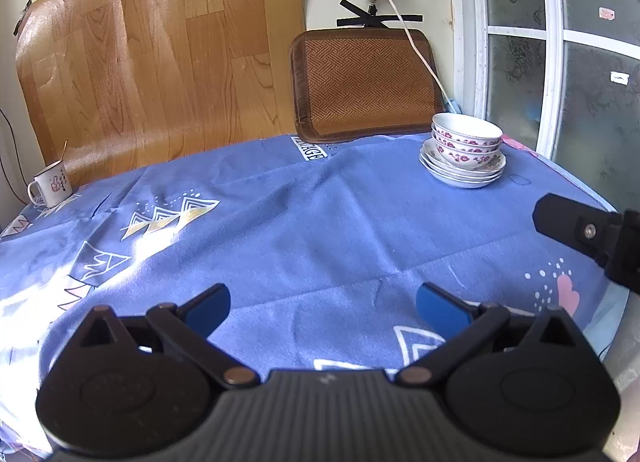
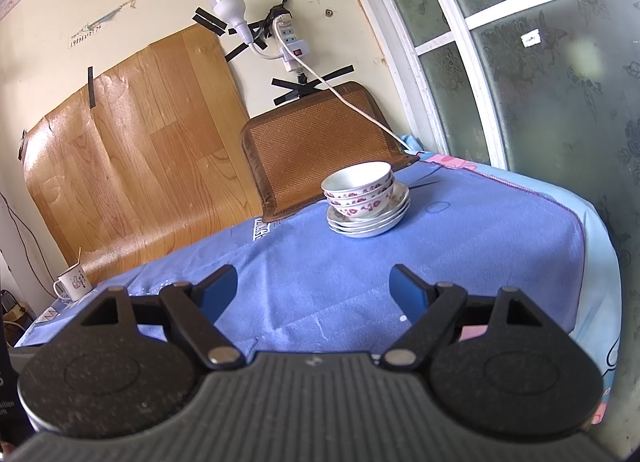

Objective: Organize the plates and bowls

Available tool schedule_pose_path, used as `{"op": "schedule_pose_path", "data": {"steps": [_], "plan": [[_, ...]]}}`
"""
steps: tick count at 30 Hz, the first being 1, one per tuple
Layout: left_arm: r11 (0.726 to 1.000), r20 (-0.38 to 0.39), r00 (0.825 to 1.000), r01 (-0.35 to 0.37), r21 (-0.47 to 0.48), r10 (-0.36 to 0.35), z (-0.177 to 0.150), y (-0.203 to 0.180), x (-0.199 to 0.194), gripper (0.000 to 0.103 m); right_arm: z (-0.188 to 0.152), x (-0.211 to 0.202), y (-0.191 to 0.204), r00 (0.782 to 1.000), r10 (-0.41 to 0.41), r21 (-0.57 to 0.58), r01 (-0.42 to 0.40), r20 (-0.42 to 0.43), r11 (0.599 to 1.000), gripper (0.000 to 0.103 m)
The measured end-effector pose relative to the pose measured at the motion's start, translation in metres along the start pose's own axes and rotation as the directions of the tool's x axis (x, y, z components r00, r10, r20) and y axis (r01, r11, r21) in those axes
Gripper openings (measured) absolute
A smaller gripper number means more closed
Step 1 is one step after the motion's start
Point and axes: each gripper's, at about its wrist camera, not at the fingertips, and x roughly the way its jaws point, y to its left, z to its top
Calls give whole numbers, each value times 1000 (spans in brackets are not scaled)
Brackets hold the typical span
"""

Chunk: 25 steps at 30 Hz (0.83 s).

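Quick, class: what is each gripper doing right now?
Left gripper: open, holding nothing.
Right gripper: open, holding nothing.

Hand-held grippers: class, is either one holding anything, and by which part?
Nothing is held. The left hand-held gripper and right hand-held gripper are both open, short of the stacked bowls.

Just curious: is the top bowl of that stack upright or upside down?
Upright: the top bowl shows its open white inside, nested in the bowls below on the plates.
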Motion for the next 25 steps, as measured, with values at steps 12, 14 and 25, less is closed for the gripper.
{"op": "schedule_pose_path", "data": {"steps": [12, 14, 25], "plan": [[1000, -1, 1000, 0, 0, 0, 0, 0, 0, 103, 0, 0, 0, 1000, 0, 0, 0, -1, 1000, 85], [1000, -1, 1000, 0, 0, 0, 0, 0, 0, 103, 0, 0, 0, 1000, -1, 0, 1, -1, 1000, 85], [999, 12, 999, 45, 3, -45, 0, -1, -1, 103, -3, -1, -1, 1000, -3, 2, 3, 1, 1000, 85]]}}
